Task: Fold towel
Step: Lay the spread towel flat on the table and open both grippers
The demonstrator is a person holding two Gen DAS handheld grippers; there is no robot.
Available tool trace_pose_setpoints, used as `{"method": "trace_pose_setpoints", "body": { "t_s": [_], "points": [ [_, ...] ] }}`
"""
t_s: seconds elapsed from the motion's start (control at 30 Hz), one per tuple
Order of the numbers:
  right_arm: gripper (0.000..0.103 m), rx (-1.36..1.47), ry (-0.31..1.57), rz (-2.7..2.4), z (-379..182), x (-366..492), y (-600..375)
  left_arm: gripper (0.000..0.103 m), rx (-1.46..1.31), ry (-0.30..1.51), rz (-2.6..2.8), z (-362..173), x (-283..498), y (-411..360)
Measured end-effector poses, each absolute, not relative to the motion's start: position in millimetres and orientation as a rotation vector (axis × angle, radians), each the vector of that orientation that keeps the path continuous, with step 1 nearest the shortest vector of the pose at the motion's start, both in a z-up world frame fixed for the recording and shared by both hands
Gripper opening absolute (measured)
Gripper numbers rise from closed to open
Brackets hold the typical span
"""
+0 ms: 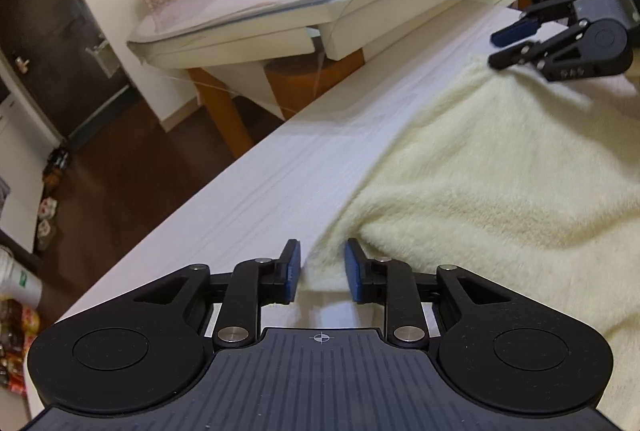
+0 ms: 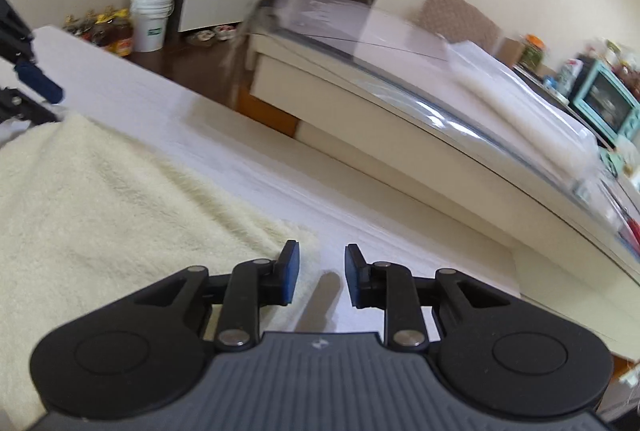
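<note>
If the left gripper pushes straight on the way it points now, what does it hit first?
Probably the cream towel: its corner already lies between the open left gripper pads, on the white table. Depth is hard to judge.

surface: white desk (image 1: 256,191) with fine wood-grain streaks
on it: cream fluffy towel (image 1: 500,183), lying flat
bare part: strip along the far edge
</note>
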State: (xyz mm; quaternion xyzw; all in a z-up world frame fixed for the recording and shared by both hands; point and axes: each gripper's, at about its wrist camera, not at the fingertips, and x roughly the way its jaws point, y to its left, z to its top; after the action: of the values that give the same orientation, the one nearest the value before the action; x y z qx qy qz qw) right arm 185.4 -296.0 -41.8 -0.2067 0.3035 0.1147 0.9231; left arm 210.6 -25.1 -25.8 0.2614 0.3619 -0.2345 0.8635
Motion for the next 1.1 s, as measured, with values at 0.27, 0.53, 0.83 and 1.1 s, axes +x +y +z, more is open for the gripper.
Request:
{"method": "trace_pose_setpoints", "body": {
  "t_s": [0.27,0.53,0.83,1.1],
  "points": [
    [0.026,-0.323,0.56,0.265,-27.7,161.8,-304.2,0.034,0.479,0.76,-0.487,-14.6,200.1,-14.9],
    [0.028,-0.295,0.584,0.432,-32.6,126.8,-276.3,0.04,0.519,0.755,-0.494,-24.3,200.7,-28.9],
    [0.034,-0.348,0.593,0.403,-35.1,108.5,-272.0,0.038,0.651,0.707,-0.374,-30.0,226.6,-29.1],
    [0.036,-0.327,0.604,0.324,-34.9,104.7,-286.3,0.036,0.384,0.743,-0.455,-1.0,178.3,2.0]
  ]
}}
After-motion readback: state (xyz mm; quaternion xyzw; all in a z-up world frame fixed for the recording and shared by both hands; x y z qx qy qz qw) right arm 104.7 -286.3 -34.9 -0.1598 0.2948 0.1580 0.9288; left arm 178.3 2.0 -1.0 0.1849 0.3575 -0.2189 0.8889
